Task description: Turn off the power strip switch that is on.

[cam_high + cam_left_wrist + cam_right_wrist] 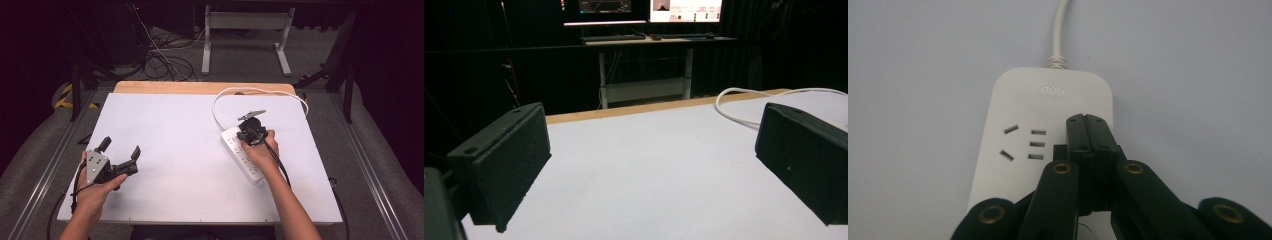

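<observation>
your right gripper (1090,122) is black, with brass-coloured rivets along its linkage, and it sits over a white power strip (1048,150) marked with a faint grey logo and dark grey socket slots. the strip's cord (260,91) is white too, looping over a plain white counter (175,150) that has no pattern at all. past the counter's far edge you can see a strip of light wood board (200,87). your left gripper (120,152) is black with matte, finely textured pads (509,165) and a grey three-cornered plate on top. the floor (30,150) around you is grey, with a yellow-and-black striped marking (64,96) at the left.
</observation>
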Demonstrator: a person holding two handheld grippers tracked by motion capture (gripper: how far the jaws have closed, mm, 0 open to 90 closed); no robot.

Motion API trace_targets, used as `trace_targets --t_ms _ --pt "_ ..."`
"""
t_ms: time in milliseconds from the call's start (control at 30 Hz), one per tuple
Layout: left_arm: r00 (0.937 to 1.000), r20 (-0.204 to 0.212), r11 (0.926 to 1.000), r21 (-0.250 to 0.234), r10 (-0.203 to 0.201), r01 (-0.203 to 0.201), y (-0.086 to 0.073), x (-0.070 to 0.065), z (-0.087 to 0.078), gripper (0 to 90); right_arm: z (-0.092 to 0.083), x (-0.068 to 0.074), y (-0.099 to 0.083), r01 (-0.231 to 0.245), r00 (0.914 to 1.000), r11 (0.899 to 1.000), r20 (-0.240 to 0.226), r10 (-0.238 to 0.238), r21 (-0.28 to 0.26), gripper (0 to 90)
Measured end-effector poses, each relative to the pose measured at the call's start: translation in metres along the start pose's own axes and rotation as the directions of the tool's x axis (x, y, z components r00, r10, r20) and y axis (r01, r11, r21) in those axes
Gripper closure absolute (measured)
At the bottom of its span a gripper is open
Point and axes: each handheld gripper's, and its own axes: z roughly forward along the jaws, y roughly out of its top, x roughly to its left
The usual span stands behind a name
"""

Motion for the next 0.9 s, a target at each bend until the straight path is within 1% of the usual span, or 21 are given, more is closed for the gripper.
trace_targets --t_ms 167,300,800,900 --pt "1.0000 0.004 1.0000 0.003 -0.004 0.004 -0.0002 -0.0013 0.0015 2.0 -0.0001 0.0001 -0.0001 0.000 1.0000 1.000 0.003 0.000 0.000 90.0" --pt "1.0000 0.007 1.0000 0.004 0.003 -0.003 -0.0001 -0.0015 0.0023 2.1 -0.0001 0.0006 -0.0002 0.001 1.0000 1.000 0.006 -0.001 -0.001 90.0" --pt "0.9999 0.012 1.0000 0.003 -0.005 0.005 -0.0003 -0.0028 0.0041 2.5 -0.0001 0.0012 -0.0005 0.001 0.9999 1.000 0.011 -0.001 -0.004 90.0" --pt "0.9999 0.015 1.0000 0.007 0.000 0.000 -0.0004 -0.0029 0.0043 2.5 -0.0001 0.0012 -0.0005 0.002 0.9999 1.000 0.011 -0.002 -0.004 90.0"
